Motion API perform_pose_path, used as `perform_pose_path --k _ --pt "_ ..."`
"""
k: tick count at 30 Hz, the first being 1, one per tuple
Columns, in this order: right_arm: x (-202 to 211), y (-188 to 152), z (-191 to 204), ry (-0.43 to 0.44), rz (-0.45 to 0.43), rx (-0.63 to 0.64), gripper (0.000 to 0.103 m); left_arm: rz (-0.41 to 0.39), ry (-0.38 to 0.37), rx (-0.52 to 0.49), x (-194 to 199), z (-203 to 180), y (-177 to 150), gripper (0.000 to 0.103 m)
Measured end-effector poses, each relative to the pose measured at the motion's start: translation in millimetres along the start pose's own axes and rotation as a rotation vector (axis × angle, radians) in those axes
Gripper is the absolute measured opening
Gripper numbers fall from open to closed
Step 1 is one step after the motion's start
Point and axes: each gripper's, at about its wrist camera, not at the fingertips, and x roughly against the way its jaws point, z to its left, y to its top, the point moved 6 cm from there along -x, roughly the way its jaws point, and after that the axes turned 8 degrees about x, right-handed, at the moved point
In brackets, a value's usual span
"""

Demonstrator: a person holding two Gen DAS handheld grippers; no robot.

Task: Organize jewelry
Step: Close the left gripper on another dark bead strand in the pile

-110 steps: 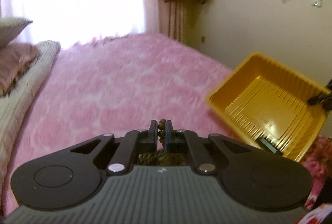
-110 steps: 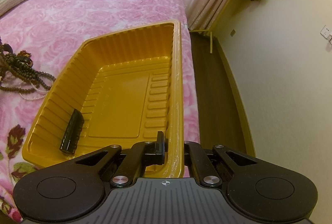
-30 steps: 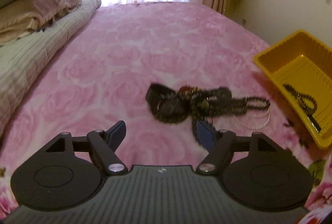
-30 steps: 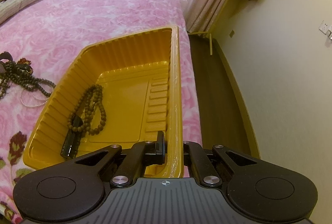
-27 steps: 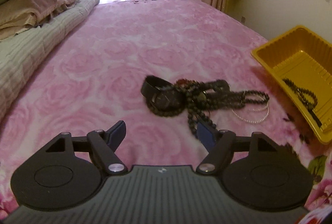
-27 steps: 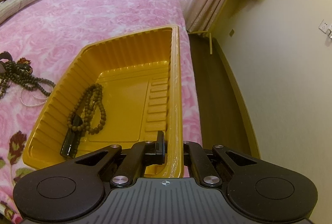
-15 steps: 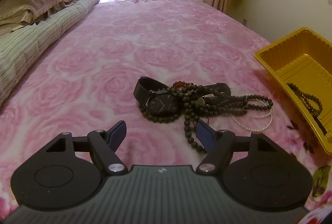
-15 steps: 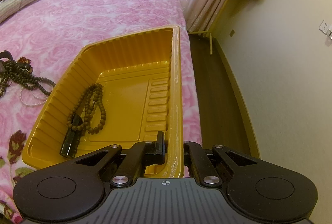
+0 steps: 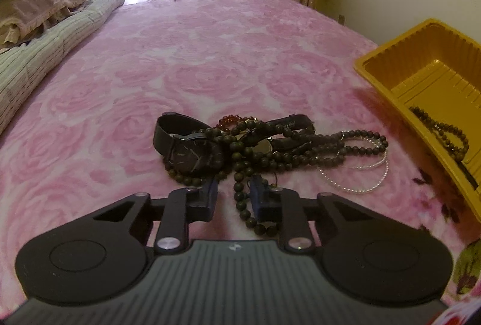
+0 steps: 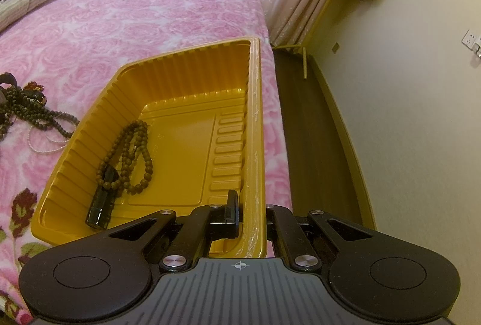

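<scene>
Left tool (image 9: 233, 195): we have just been closing its jaws; a dark bead strand (image 9: 240, 198) lies between them, pads not clearly pressing.
Jewelry pile (image 9: 255, 144): on the bed (image 9: 210, 54), just ahead of our left tool.
Right tool (image 10: 251, 212): we clamp it on the yellow tray (image 10: 255, 120) rim.
Brown beads (image 10: 132, 156): inside the tray, ahead-left.

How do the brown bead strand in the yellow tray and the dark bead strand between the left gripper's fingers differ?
The brown bead strand lies alone inside the yellow plastic tray; the dark bead strand lies on the pink bedspread, tangled with watches. The brown one is untouched; the left gripper straddles the dark one. Both are round-beaded.
</scene>
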Motion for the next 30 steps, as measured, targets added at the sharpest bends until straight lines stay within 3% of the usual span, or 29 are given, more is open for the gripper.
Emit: perform_pose_path --k 5,8,15,22,30 --pt "-0.5 -0.3 -0.1 0.0 0.002 -0.001 0.004 0.013 0.0 0.0 -10.0 -1.1 0.7 0.015" --pt "-0.1 -0.1 0.0 0.0 0.001 0.0 0.004 0.028 -0.007 -0.013 -12.0 -2.1 1.3 0.007" --pt "-0.3 0.1 -0.5 -0.001 -0.001 0.001 0.004 0.018 -0.011 -0.083 3.6 -0.1 7.5 0.006" --pt "-0.6 -0.1 -0.8 -0.001 0.0 -0.001 0.004 0.058 -0.006 -0.098 -10.2 3.3 4.8 0.007" --pt "-1.4 -0.4 -2.1 -0.003 0.001 -0.002 0.004 0.033 0.038 -0.142 -17.5 -2.7 1.6 0.007"
